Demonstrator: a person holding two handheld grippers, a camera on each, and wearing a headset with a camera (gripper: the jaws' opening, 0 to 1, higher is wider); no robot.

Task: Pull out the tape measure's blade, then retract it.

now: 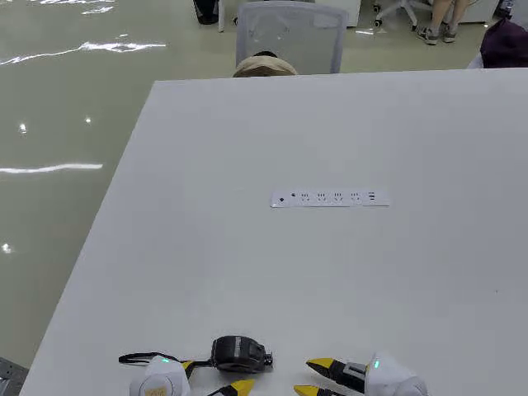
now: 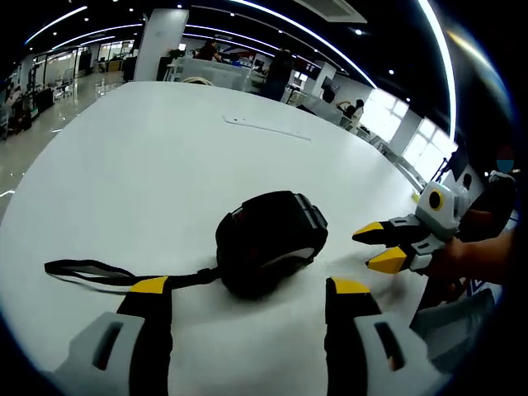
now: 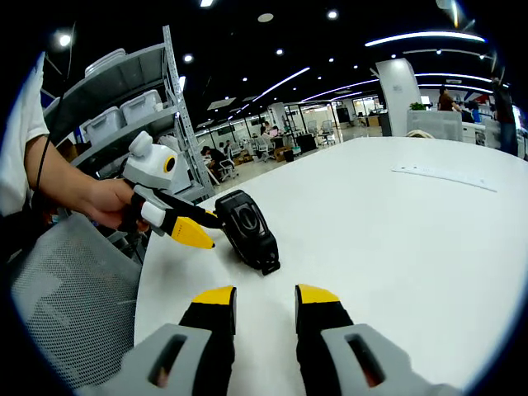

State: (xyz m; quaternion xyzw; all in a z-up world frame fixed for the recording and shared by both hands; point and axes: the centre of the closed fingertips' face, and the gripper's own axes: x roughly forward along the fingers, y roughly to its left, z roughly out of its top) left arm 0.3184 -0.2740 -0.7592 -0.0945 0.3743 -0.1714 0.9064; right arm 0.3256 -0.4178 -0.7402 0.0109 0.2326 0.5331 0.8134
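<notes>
The rounded black plastic tape measure (image 2: pixel 268 239) has a black strap. The smooth plain white worktop (image 1: pixel 330 272) carries a flat white plastic power strip (image 1: pixel 330 199). The left tool (image 2: pixel 247 289) and right tool (image 3: pixel 266 295) have pale grey bodies and black jaws tipped yellow.

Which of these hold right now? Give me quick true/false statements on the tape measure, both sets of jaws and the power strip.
The tape measure lies on the white table. True.
Its blade is pulled out. False: no blade is out.
The left gripper has its jaws open. True.
The right gripper is shut on the tape measure. False: its jaws are apart, clear of it.
The power strip touches the tape measure. False: it lies mid-table, well apart.
</notes>
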